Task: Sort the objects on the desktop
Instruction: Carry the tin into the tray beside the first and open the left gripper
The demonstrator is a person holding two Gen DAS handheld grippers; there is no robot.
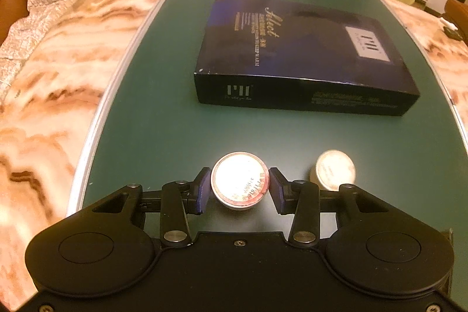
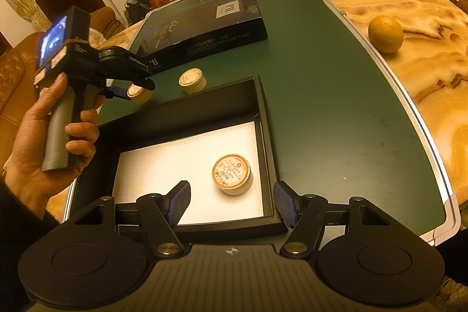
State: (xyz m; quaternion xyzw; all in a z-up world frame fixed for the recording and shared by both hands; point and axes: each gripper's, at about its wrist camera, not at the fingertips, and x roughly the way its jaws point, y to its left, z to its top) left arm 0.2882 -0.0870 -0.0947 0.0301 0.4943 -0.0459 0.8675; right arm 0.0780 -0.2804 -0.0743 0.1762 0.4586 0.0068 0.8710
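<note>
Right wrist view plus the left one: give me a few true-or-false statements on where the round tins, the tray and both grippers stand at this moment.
1. One round tin lies inside the open black tray. True.
2. The left gripper has its pads on either side of a tin. True.
3. The right gripper is shut on a tin. False: it is open and holds nothing.
4. The orange sits in the tray. False: it rests on the marble tabletop.
</note>
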